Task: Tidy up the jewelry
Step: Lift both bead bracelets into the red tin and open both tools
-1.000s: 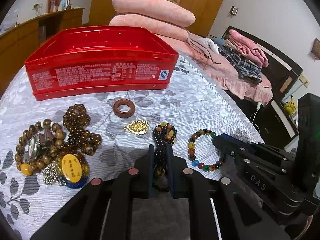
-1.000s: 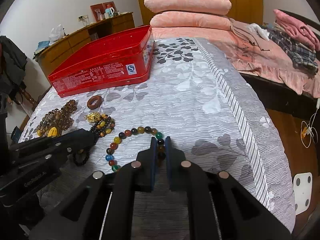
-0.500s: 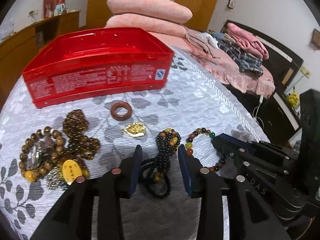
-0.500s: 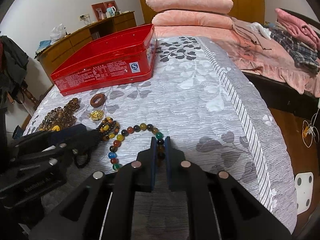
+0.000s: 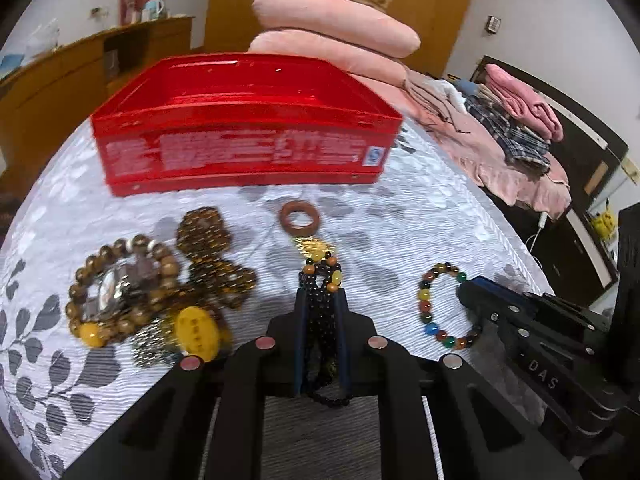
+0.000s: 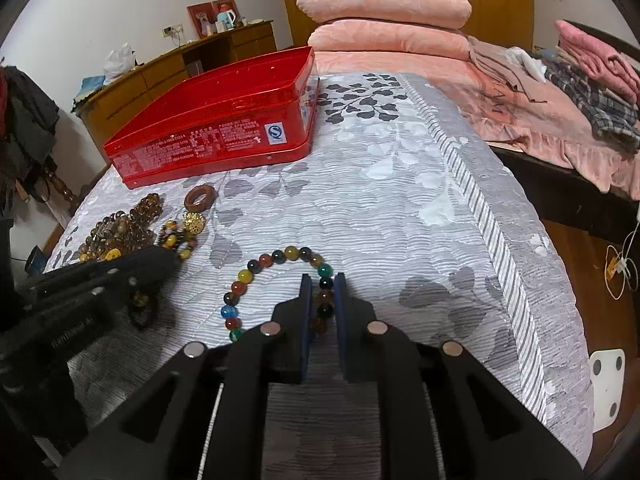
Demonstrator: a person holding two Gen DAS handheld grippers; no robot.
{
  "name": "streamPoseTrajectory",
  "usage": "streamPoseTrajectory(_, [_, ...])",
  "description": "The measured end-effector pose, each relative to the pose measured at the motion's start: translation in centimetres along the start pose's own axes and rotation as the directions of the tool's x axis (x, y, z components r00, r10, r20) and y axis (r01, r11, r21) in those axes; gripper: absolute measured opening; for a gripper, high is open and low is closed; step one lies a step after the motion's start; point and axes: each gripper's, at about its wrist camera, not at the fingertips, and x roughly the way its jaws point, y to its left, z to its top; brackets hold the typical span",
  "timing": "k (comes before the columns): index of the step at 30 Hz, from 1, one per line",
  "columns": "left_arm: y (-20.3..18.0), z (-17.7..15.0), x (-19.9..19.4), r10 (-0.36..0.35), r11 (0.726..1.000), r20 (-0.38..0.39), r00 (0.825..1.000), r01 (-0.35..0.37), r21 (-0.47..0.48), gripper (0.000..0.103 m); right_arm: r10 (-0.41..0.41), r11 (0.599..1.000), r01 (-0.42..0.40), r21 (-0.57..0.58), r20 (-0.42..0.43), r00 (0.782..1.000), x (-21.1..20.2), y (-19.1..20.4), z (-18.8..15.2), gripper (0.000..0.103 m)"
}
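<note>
- My left tool point(image 5: 321, 300) is pinched shut on the black beads point(image 5: 320, 280), which bunch between its fingers; a loop sags out behind the grip, so the strand could catch or slide free when I lift.
- My right tool point(image 6: 323, 286) is nearly closed on one side of the bracelet point(image 6: 256, 276), which lies on the bed point(image 6: 400, 208). It grips only a bead or two, and round beads can squirt out.
- The bracelet's far arc looks to be touching the cover, though I can't be sure; dragging it could stretch the elastic.
- The red tin point(image 5: 244, 120) sits open beyond the jewelry, well apart from both tools. Carrying either piece low risks knocking the ring point(image 5: 299, 218) or gold charm point(image 5: 314, 246).
- The brown pile point(image 5: 152, 292) lies close on the left; a swinging strand could tangle there.
- The left view is blurred, so misjudging the tin's rim is possible.
</note>
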Motion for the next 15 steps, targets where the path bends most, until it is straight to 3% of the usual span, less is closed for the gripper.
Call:
streamPoseTrajectory(6, [-0.7, 0.0, 0.5, 0.02, 0.999, -0.006, 1.0, -0.02, 0.028, 0.023, -0.008, 1.0, 0.008, -0.003, -0.009, 1.0, 0.4, 0.3, 0.2, 0.018])
streamPoseTrajectory(10, [-0.5, 0.0, 0.5, 0.027, 1.0, 0.003, 1.0, -0.027, 0.016, 0.016, -0.026, 1.0, 0.026, -0.018, -0.005, 1.0, 0.4, 0.6, 0.2, 0.007])
streamPoseTrajectory(15, [-0.2, -0.1, -0.2, 0.03, 1.0, 0.023, 0.999, -0.03, -0.004, 0.014, -0.009, 1.0, 0.009, -0.027, 0.004, 1.0, 0.0, 1.1, 0.3, 0.007])
